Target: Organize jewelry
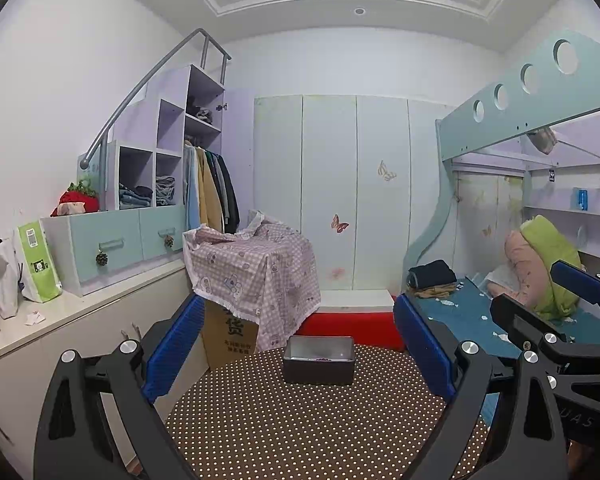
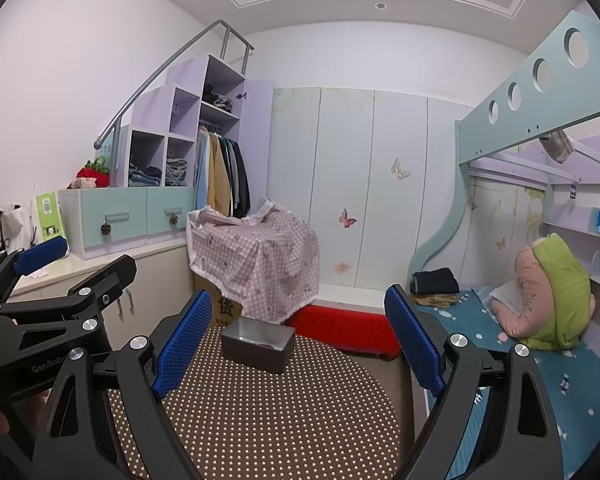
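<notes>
- The grey rectangular metal box [image 1: 319, 360] sits at the far edge of the round brown polka-dot table [image 1: 300, 432], a small purple beaded piece [image 1: 323, 359] inside it.
- The left gripper [image 1: 296, 354] and the right gripper [image 2: 298, 344] hover over the table with both jaws released and holding nothing.
- The beads look light, limp and slippery, so pinch the strand itself. The box is probably rigid; grip 1 wall.

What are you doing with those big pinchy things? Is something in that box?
A person holds two grippers, left and right, both open and holding nothing. They hover over a dotted table. At its far end sits a small grey box with a few little purple beads inside, maybe jewelry. Nothing is being touched yet, so the tidying looks not yet begun.
</notes>
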A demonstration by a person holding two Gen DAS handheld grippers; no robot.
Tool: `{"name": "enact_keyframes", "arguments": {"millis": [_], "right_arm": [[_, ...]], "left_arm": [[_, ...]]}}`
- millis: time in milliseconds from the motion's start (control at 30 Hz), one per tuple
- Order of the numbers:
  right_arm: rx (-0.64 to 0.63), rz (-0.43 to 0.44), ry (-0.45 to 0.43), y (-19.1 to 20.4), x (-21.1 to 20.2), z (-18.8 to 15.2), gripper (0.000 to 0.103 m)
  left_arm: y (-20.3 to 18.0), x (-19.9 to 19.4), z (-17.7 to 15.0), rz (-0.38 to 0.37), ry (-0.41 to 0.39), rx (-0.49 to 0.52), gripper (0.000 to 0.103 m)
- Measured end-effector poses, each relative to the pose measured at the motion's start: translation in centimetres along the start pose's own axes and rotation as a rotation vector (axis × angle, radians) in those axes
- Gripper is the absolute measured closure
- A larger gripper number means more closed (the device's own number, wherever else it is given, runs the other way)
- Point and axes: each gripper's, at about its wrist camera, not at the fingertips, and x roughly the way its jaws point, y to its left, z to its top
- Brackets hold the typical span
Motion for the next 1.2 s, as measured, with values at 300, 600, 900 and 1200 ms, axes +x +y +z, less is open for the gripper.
{"name": "enact_keyframes", "arguments": {"millis": [300, 600, 900, 1200], "right_arm": [[0.003, 0.001, 0.006, -0.1, 0.3, -0.5, 0.018], [0.005, -0.001, 0.017, -0.2, 0.8, -1.2, 0.018], [0.005, 0.0, 0.019, -0.3, 0.8, -1.3, 0.018], [0.005, 0.001, 0.019, -0.3, 0.8, -1.2, 0.018]], "left_arm": [[0.2, 0.5, -0.1, -0.002, 0.007, 0.001, 0.011], [0.5, 1.1, -0.2, -0.009, 0.014, 0.001, 0.011], [0.5, 1.2, -0.3, -0.01, 0.015, 0.003, 0.011], [0.7, 1.3, -0.3, -0.011, 0.017, 0.003, 0.011]]}}
